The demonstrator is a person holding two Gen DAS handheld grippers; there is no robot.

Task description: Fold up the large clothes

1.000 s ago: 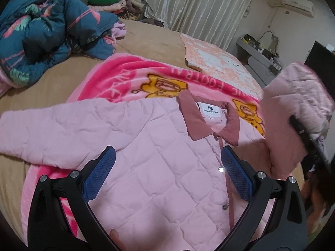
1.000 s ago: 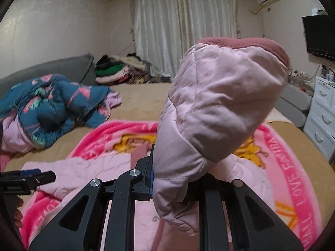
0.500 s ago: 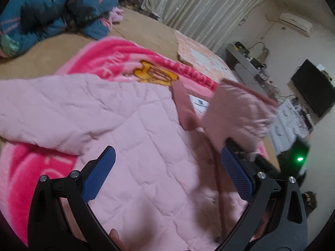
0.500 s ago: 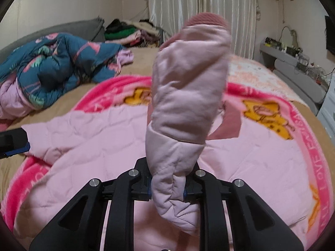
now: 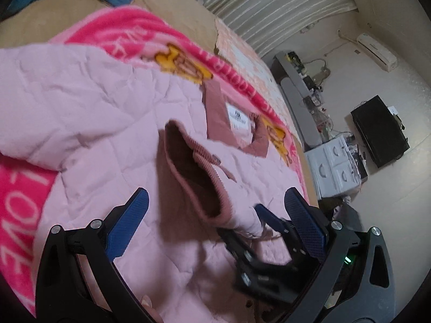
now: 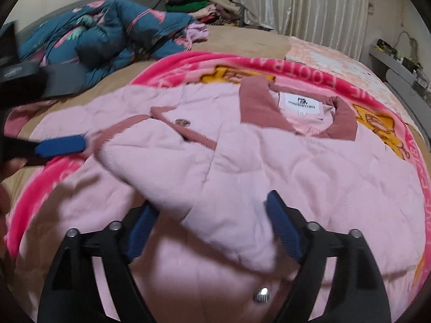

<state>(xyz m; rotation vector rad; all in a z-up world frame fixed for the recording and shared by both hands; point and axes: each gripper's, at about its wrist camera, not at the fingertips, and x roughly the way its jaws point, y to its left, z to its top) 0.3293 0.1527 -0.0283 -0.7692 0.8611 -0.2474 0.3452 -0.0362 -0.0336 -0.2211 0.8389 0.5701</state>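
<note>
From here my right gripper (image 6: pixel 212 231) blurs as its jaws have just been opening, the sleeve (image 6: pixel 172 167) lying loose between them across the pink jacket (image 6: pixel 309 177) on the pink blanket (image 6: pixel 188 62). My left gripper (image 5: pixel 215 220) gapes wide, holding nothing. A blue quilt (image 6: pixel 107 35) heaps at ten o'clock; the collar label (image 6: pixel 301 101) is unreadable, the blanket's lettering cut off.

Home bedroom, bed (image 6: pixel 242 43), curtains (image 6: pixel 309 8), dresser (image 5: pixel 334 167)
</note>
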